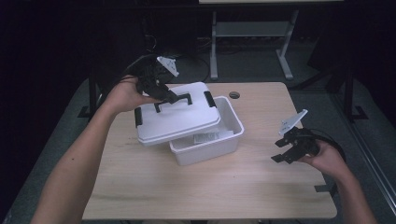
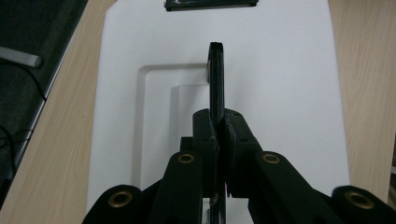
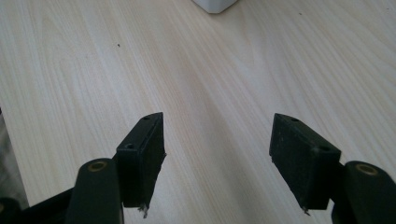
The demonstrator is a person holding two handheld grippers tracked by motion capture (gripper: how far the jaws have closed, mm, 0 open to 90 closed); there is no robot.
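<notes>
A white lid (image 1: 180, 115) with black clips and a black handle (image 1: 173, 101) hangs tilted over the left part of an open white box (image 1: 219, 144). My left gripper (image 1: 172, 97) is shut on that handle, holding the lid up. In the left gripper view the jaws pinch the thin black handle (image 2: 216, 79) edge-on, with the white lid (image 2: 280, 84) below it. A flat pale item (image 1: 205, 136) lies inside the box. My right gripper (image 1: 282, 151) is open and holds nothing, off to the right above the table; its view has bare wood between the pads (image 3: 144, 154).
The wooden table (image 1: 210, 186) has a round grommet hole (image 1: 234, 95) near its far edge. A corner of the white box (image 3: 215, 4) peeks in at the top of the right gripper view. Dark floor and a desk frame (image 1: 252, 42) lie beyond.
</notes>
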